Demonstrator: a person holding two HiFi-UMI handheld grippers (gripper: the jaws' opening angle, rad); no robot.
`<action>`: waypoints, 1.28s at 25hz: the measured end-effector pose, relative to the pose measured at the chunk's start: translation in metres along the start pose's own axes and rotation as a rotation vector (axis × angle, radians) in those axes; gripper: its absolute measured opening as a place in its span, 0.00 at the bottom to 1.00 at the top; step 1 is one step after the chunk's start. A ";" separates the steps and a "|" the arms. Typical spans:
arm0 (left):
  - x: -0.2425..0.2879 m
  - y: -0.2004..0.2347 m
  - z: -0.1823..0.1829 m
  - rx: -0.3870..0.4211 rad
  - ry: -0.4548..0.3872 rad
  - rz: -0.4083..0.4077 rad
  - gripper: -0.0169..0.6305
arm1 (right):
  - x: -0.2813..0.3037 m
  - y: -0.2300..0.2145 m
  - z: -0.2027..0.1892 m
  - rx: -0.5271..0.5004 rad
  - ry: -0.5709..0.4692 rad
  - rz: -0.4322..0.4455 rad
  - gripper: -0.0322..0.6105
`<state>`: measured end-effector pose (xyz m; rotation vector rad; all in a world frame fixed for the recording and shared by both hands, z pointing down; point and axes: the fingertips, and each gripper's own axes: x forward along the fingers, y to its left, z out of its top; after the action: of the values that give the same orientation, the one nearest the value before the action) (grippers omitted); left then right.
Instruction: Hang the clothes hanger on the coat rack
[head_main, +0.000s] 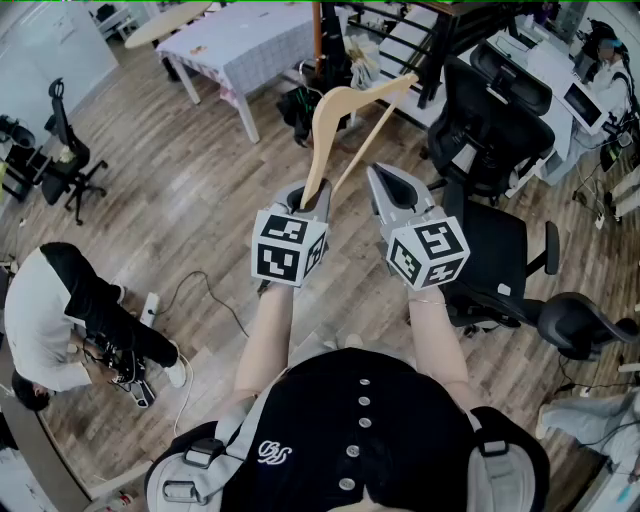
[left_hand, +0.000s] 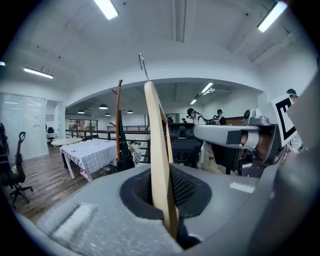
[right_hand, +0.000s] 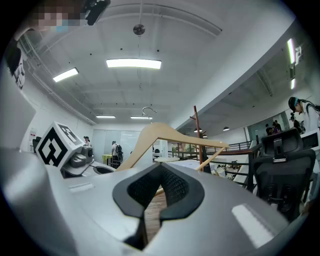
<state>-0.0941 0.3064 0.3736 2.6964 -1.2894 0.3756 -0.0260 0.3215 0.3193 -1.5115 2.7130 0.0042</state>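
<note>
Left hand-held gripper (head_main: 306, 196) is clamped on the clothes hanger (head_main: 336, 108), pinching the end of one wooden arm. In the left gripper view the arm stands up out of the jaws, slightly tilted, with the metal hook (left_hand: 142, 62) at the top, above and ahead of the gripper. The hanger's other arm and crossbar reach up and to the right, passing ahead of the right hand-held gripper (head_main: 386, 186).

Right hand-held gripper is just beside the left one and holds nothing. Its jaws meet at the tips, with only a slit lower down showing floor (right_hand: 151, 214). In the right gripper view the hanger sits ahead and a bit left of the jaws, not touching them.

The coat rack (left_hand: 119, 120), a brown pole with branching pegs, stands well ahead of the left gripper, left of the hanger and apart from it. A table (left_hand: 90, 153) with a checked cloth is just left of the rack. Black office chairs (head_main: 492, 128) are to the right of the right gripper. A person (head_main: 48, 318) crouches on the floor far to the left, behind both grippers.
</note>
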 end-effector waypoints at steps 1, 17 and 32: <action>0.000 0.001 0.001 -0.003 -0.001 0.003 0.03 | 0.001 -0.001 0.000 -0.003 0.001 0.002 0.05; 0.010 -0.009 0.004 -0.024 -0.012 0.004 0.03 | -0.003 -0.007 0.000 0.026 -0.015 0.044 0.05; 0.043 -0.034 0.007 -0.035 -0.009 -0.008 0.03 | -0.014 -0.042 -0.003 0.071 -0.029 0.103 0.05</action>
<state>-0.0400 0.2938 0.3785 2.6762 -1.2749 0.3371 0.0170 0.3112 0.3236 -1.3422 2.7338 -0.0665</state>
